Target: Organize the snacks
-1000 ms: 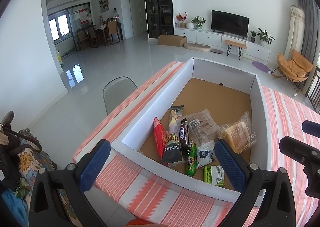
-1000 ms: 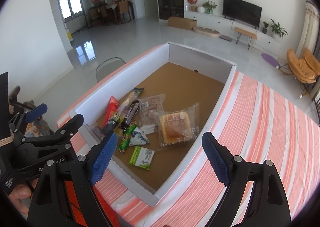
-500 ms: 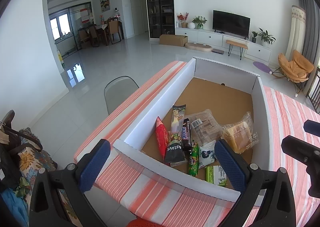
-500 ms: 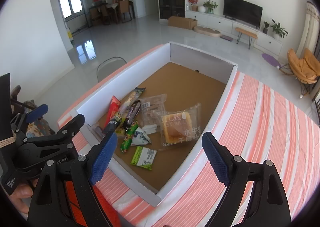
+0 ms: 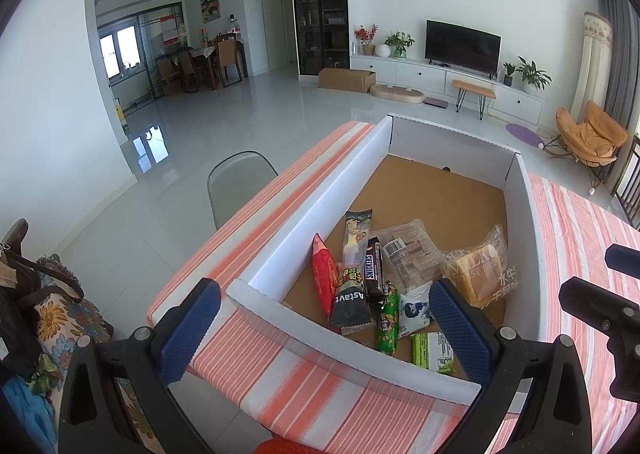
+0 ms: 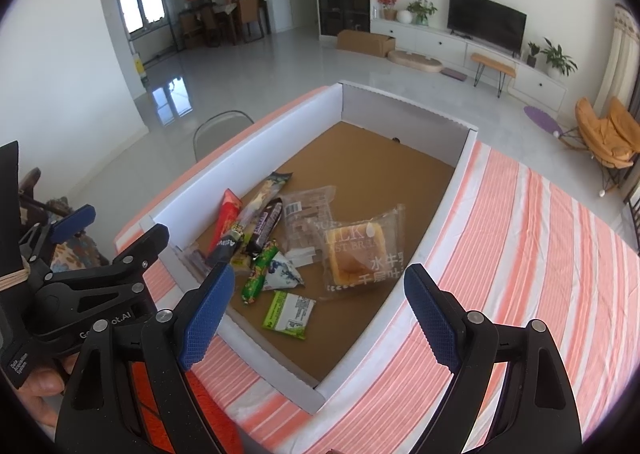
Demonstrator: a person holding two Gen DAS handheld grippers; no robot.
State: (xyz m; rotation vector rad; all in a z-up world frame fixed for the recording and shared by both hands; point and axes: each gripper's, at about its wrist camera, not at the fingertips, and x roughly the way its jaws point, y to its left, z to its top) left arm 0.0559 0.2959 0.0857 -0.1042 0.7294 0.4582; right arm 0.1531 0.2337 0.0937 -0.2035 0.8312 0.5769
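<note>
Snacks [image 6: 280, 238] lie clustered at the near left of the white-walled box [image 6: 424, 238]; left gripper [image 5: 324, 330] and right gripper [image 6: 320, 314] hover, jaws spread wide, empty

Black grippers, blue textured pads [image 6: 206, 312]

In the left wrist view, the left claw's blue pad [image 5: 460, 328] covers part of the green packet [image 5: 432, 350], and the tray's near wall [image 5: 360, 346] hides the snacks' lower ends. Small print on wrappers is unreadable.

Chocolate bar [image 5: 373, 269] reads "SNICKERS" — black wafer pack [image 5: 349, 302] "Astave"
</note>
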